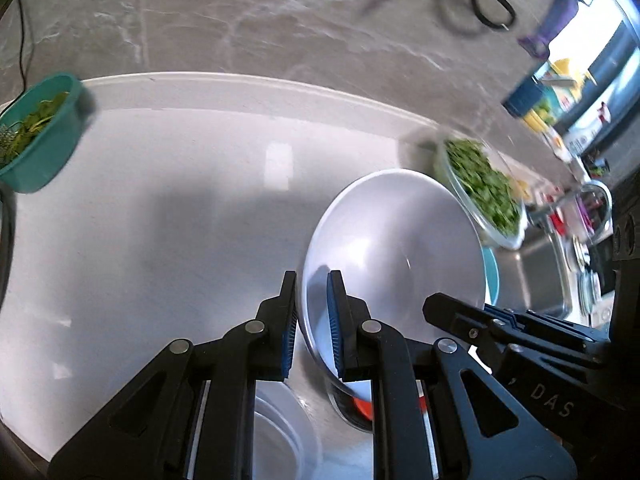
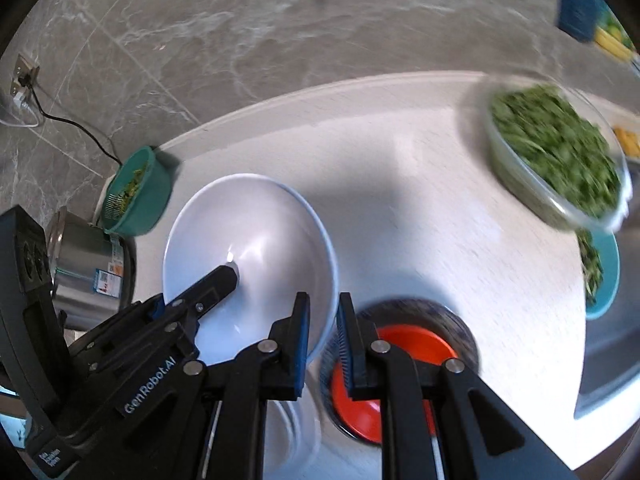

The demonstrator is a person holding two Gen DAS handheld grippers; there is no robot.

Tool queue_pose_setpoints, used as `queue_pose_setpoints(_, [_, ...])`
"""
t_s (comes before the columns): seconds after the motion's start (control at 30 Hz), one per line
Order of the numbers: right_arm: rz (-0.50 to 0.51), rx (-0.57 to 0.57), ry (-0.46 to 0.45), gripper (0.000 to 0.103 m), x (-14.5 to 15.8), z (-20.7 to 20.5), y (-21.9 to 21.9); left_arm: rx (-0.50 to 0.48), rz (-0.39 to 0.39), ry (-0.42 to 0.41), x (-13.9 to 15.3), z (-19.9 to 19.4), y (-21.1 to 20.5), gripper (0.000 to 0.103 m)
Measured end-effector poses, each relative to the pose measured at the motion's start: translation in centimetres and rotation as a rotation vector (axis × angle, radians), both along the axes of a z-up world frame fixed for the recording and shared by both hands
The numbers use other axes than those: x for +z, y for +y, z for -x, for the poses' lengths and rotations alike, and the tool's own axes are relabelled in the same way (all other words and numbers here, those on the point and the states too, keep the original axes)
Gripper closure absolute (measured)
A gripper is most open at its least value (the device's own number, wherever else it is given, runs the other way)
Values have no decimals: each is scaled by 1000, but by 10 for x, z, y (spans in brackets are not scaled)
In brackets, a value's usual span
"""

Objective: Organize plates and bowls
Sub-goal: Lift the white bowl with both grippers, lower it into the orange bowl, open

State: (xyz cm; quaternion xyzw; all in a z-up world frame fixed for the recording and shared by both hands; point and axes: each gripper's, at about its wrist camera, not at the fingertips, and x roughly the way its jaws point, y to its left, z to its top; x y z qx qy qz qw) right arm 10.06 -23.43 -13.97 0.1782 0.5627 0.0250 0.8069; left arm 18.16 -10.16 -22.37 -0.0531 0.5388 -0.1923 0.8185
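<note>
We see both tongs pinching the rim of one big white bowl [image 1: 396,240]. Our left tongs [image 1: 312,320] are pressed on its left edge. Our right tongs [image 2: 323,340] are pressed on its right edge. The bowl is tilted above the white tabletop [image 1: 160,208]. Under it sits a dish with an orange middle [image 2: 404,376]. A clear bowl of green leaves [image 2: 560,152] sits near the tabletop's right end, and a small teal basket [image 2: 138,196] with a few leaves sits at the left end. The picture is blurry, so we think a blue plate [image 2: 604,276] lies beside the clear bowl.
</note>
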Motion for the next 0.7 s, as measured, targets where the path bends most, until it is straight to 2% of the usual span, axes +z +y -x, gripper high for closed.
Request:
queue_pose_setpoints(0.27, [-16,-41,53,87,-23,49,-39,-68,-26,35,-21,48,-43,90])
queue_pose_setpoints(0.5, [-12,-31,95,87,-48,71,-51,-65,-32,95,-60,72,-49,90])
queue_pose_setpoints(0.7, [-6,-18,109,87,-67,77,-55,-67,-64,82,-77,79,-53,90])
